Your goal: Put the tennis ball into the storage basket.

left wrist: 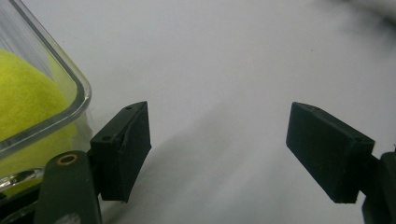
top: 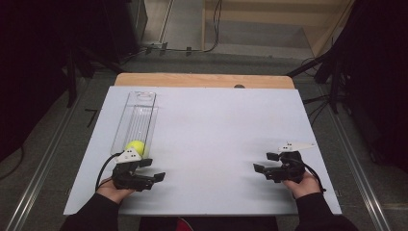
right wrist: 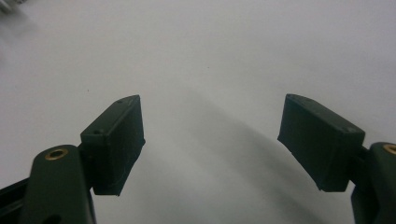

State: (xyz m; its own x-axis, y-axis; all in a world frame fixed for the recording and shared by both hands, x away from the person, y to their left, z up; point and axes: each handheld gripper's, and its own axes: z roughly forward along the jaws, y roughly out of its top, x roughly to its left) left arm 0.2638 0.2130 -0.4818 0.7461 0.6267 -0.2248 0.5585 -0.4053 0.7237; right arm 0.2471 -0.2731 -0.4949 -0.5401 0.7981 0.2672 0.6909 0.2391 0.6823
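At the white desk (top: 216, 144), my left gripper (top: 153, 169) rests just beside the near end of the clear tube (top: 137, 120), where the yellow tennis ball (top: 135, 147) sits; its jaws are spread and empty. To take the tube cleanly, I judge I should straddle its wall squarely before closing. My right gripper (top: 262, 161) lies low, well apart, jaws likewise spread, both hands flat.

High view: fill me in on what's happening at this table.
A person holds a gripper in each hand over a white table. The left gripper rests open beside the near end of a clear container, which lies on the table with a yellow-green ball inside. The right gripper sits open on bare table, far from both. Neither grips anything.
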